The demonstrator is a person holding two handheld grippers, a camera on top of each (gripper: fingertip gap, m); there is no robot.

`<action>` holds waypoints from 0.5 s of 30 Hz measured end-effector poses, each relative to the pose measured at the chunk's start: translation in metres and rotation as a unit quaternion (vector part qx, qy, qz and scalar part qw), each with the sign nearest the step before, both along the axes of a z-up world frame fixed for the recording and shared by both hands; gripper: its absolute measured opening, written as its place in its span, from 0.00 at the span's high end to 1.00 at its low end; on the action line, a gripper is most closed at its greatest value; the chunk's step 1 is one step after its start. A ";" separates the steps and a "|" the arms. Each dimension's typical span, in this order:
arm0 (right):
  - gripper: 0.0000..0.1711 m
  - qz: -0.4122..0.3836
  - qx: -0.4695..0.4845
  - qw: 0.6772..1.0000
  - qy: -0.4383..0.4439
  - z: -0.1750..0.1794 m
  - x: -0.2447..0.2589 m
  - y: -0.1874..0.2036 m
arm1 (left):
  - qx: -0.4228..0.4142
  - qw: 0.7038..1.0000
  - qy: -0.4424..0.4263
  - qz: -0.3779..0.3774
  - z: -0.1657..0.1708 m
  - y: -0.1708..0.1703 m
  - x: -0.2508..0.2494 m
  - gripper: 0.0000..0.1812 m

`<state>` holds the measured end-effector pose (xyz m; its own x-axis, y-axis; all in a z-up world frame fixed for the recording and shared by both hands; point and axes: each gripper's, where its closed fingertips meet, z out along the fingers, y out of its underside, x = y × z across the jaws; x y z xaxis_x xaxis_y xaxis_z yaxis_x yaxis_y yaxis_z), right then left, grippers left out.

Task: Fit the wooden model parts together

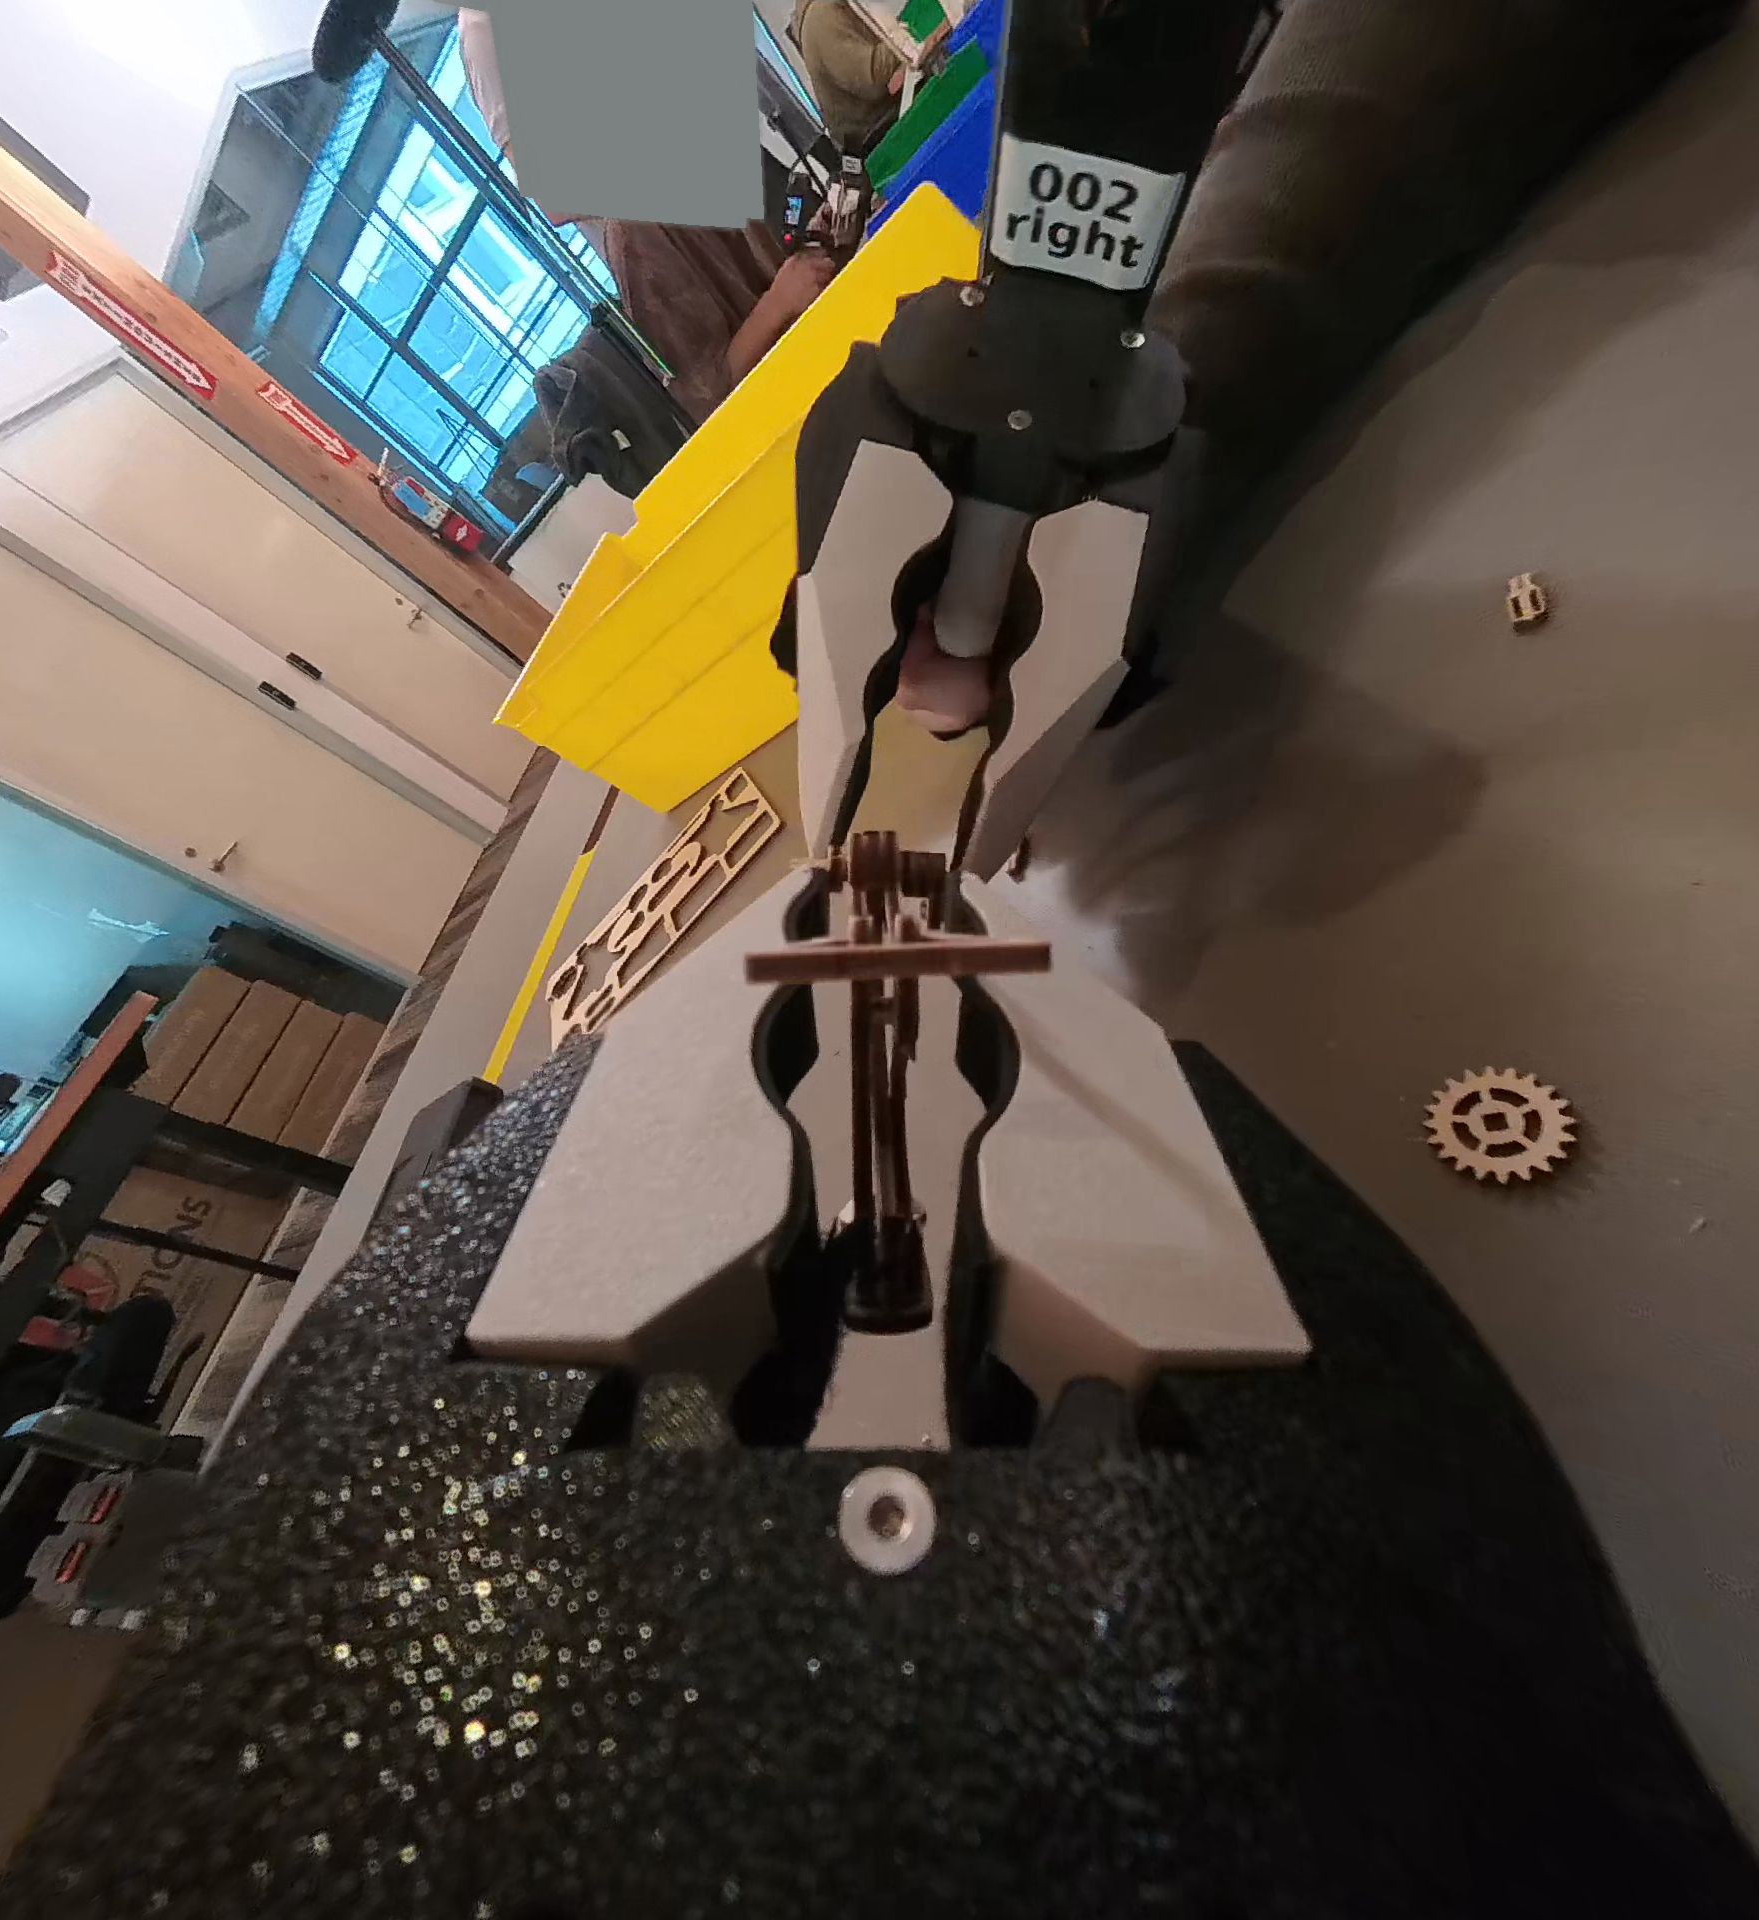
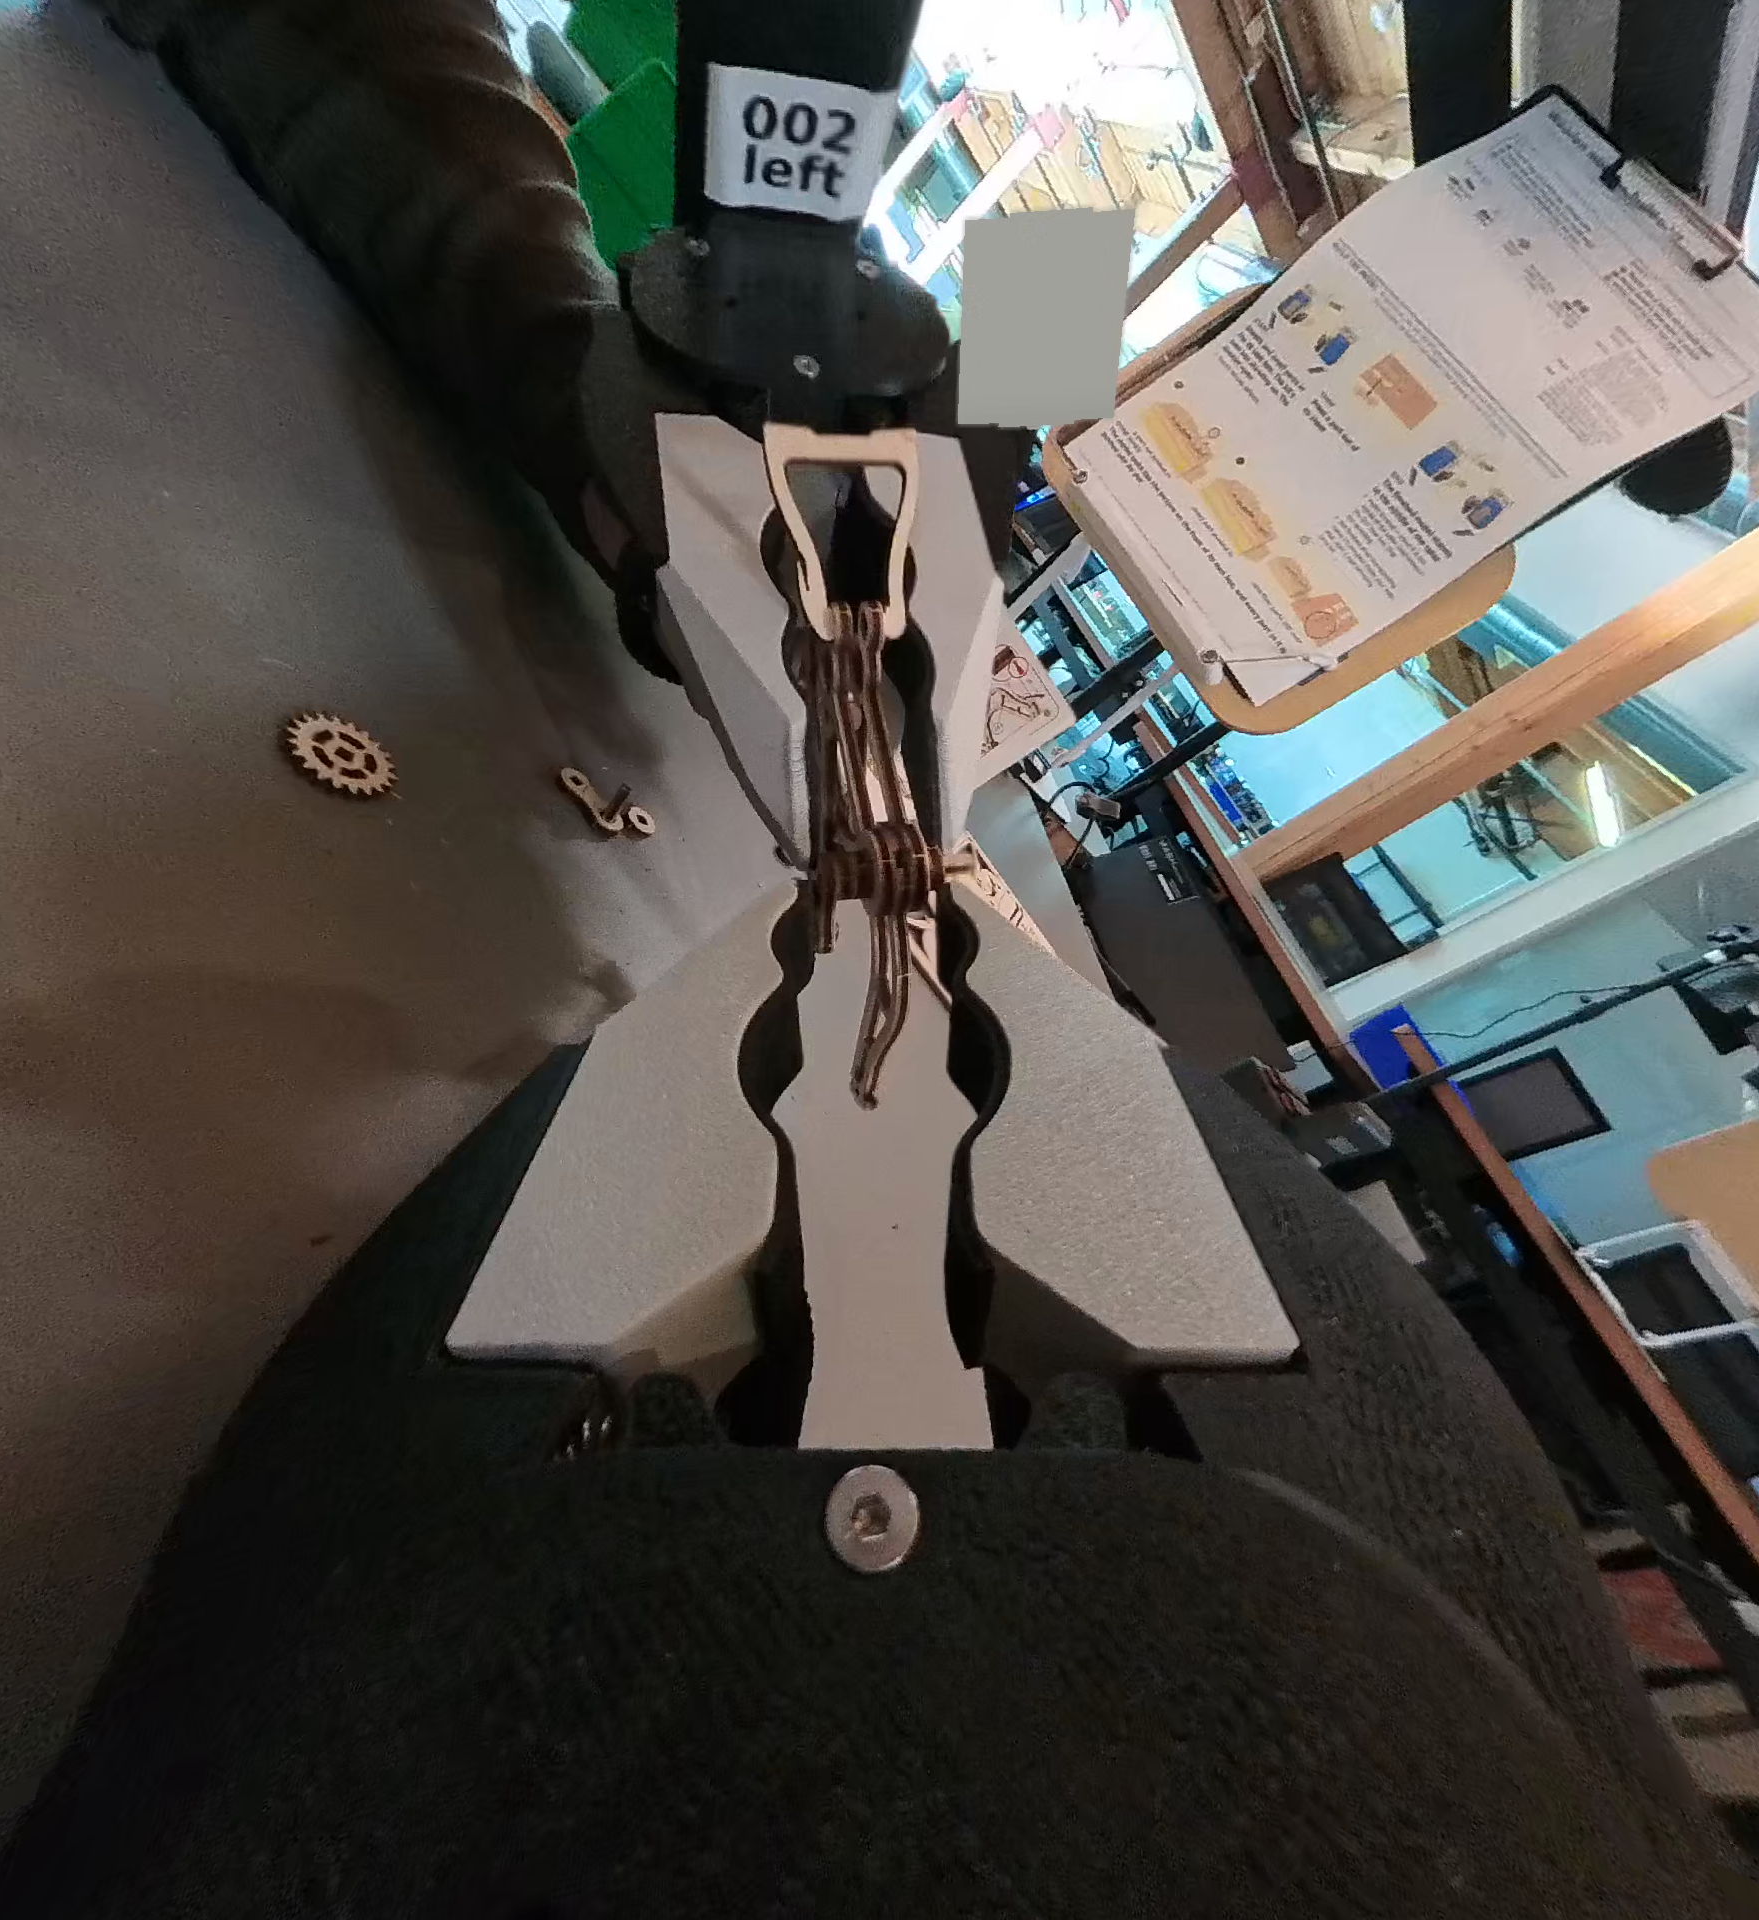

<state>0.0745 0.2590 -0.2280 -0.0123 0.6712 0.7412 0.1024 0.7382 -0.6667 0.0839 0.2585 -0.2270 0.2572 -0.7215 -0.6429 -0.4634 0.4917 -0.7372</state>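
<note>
A dark layered wooden model assembly [image 1: 890,961] is held in the air between both grippers, which face each other tip to tip. My left gripper [image 1: 885,914] is shut on its long body, with a flat cross piece sticking out on both sides. My right gripper [image 2: 880,904] is shut on the stacked round joint [image 2: 875,873] at the assembly's end; a thin curved arm hangs inward between its fingers. The right wrist view shows the left gripper [image 2: 875,842] with a pale frame-shaped piece [image 2: 844,520] at the assembly's far end. The left wrist view shows the right gripper [image 1: 896,847].
On the grey table [image 1: 1633,831] lie a wooden gear [image 1: 1500,1126], also in the right wrist view [image 2: 340,755], a small wooden block [image 1: 1527,603] and a small link piece [image 2: 605,805]. A cut-out wooden sheet [image 1: 662,914] and a yellow bin [image 1: 729,582] sit at the table edge. A clipboard with an instruction sheet [image 2: 1426,416] hangs nearby. Both grippers' tips are close together, under 4 cm apart.
</note>
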 end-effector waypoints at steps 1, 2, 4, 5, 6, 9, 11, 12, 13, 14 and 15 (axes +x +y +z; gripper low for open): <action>0.88 -0.001 0.008 1.000 0.000 0.000 0.000 0.000 | -0.001 1.000 0.001 -0.001 0.000 0.000 0.000 0.89; 0.88 -0.003 0.016 1.000 0.000 -0.001 0.000 0.000 | -0.001 1.000 0.002 -0.001 -0.001 0.000 0.000 0.89; 0.87 -0.008 0.030 1.000 0.001 -0.001 0.000 0.000 | -0.001 1.000 0.003 -0.001 -0.001 0.000 -0.001 0.89; 0.87 -0.011 0.037 0.999 0.003 0.000 0.000 0.001 | -0.001 1.000 0.004 0.000 -0.001 0.001 -0.001 0.89; 0.85 -0.013 0.045 0.999 0.007 0.001 0.000 0.000 | -0.002 1.000 0.006 0.000 -0.002 0.001 -0.001 0.89; 0.87 -0.010 0.051 0.999 0.001 -0.001 0.000 -0.001 | -0.001 1.000 0.009 -0.001 -0.004 0.000 -0.002 0.89; 0.87 -0.007 0.053 0.999 -0.006 -0.003 0.000 -0.002 | 0.002 1.000 0.016 -0.002 -0.006 0.000 -0.001 0.89; 0.87 -0.005 0.052 0.999 -0.008 -0.004 0.000 -0.002 | 0.005 1.000 0.018 -0.004 -0.007 -0.001 -0.001 0.89; 0.87 -0.004 0.054 0.998 -0.011 -0.005 0.000 -0.003 | 0.007 1.000 0.023 -0.006 -0.007 -0.001 -0.001 0.89; 0.87 -0.004 0.058 0.998 -0.015 -0.006 -0.001 -0.003 | 0.010 1.000 0.029 -0.007 -0.009 -0.001 -0.001 0.89; 0.87 -0.003 0.064 0.998 -0.022 -0.008 -0.001 -0.004 | 0.013 0.999 0.035 -0.010 -0.011 -0.002 -0.001 0.89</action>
